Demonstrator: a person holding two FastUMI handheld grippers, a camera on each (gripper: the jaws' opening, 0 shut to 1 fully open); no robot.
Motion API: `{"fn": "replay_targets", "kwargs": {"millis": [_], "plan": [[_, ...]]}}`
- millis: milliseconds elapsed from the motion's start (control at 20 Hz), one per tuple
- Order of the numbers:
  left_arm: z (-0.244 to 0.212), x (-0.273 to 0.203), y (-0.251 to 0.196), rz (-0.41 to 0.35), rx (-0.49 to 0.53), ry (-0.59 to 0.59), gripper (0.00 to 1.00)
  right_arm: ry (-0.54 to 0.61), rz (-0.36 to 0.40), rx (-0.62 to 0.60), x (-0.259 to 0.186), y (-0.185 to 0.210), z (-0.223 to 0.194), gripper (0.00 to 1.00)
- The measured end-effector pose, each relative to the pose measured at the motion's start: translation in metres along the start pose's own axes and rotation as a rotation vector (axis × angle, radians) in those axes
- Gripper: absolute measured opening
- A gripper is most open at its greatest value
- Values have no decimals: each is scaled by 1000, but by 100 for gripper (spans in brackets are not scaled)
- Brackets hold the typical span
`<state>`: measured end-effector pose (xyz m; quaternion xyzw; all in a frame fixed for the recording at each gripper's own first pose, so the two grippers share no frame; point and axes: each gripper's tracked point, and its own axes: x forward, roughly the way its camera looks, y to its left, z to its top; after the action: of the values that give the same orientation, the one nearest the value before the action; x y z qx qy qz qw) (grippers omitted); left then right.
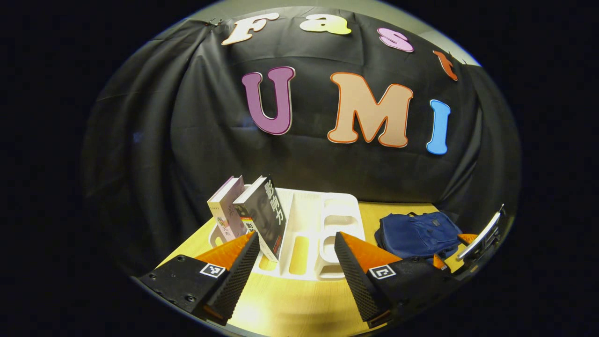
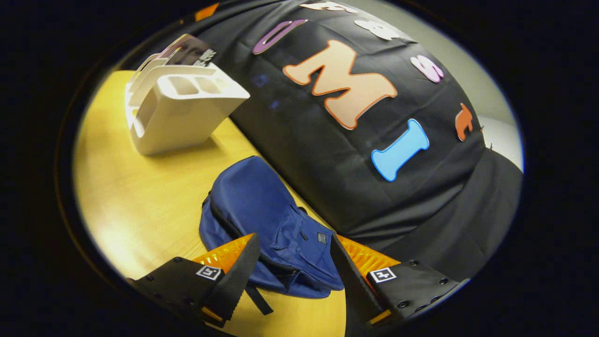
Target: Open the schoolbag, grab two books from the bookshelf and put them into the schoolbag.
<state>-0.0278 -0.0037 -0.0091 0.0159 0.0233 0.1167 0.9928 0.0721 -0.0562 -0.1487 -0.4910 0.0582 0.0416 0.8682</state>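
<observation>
Schoolbag (image 2: pixel 262 220) flat, long axis along wall; both hand-held grippers (image 1: pixel 297 262) (image 2: pixel 295 276) wide, empty.

On the pale wooden worktop (image 1: pixel 281 304), the white plastic bookshelf (image 1: pixel 327 224) stands left of the flat-lying blue fabric schoolbag (image 1: pixel 416 234). Two upright paperback books (image 1: pixel 248 215) lean side by side in the bookshelf's left end.

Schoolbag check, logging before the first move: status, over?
Left tongs open, facing two books leaning in white bookshelf. Right tongs open over blue schoolbag, lying on table. Nothing in between.
</observation>
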Motion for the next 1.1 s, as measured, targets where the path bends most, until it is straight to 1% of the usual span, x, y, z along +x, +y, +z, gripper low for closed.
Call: {"fn": "replay_targets", "kwargs": {"millis": [150,250,350,450,500,600,650,700,750,800,850,950,1050,1100], "plan": [[-1,1,3,23,2,9,95,16,11,-78,12,11,-8,98],[-5,4,5,42,-2,24,95,26,36,-108,21,21,-14,98],[-6,3,5,46,-8,44,95,40,65,-150,30,31,-21,98],[-5,4,6,51,-7,46,95,47,74,-221,38,35,-28,98],[-7,4,6,54,-5,48,95,50,83,-249,40,37,-31,93],[-9,5,6,56,0,55,95,37,97,-290,46,43,-31,92],[-10,5,6,57,2,60,95,29,96,-307,47,43,-30,97],[-10,5,6,56,4,64,95,28,96,-318,49,44,-28,90],[-11,5,5,54,5,68,95,35,97,-321,56,43,-29,90],[-11,4,5,50,5,74,95,47,96,-315,62,41,-31,100],[-11,3,4,48,6,76,95,60,92,-304,68,40,-34,86],[-12,4,4,43,9,80,95,76,76,-279,77,38,-35,87],[-14,4,5,48,17,92,95,77,60,-256,83,36,-33,69],[-15,5,6,50,19,98,95,67,50,-254,85,34,-30,69]]}}
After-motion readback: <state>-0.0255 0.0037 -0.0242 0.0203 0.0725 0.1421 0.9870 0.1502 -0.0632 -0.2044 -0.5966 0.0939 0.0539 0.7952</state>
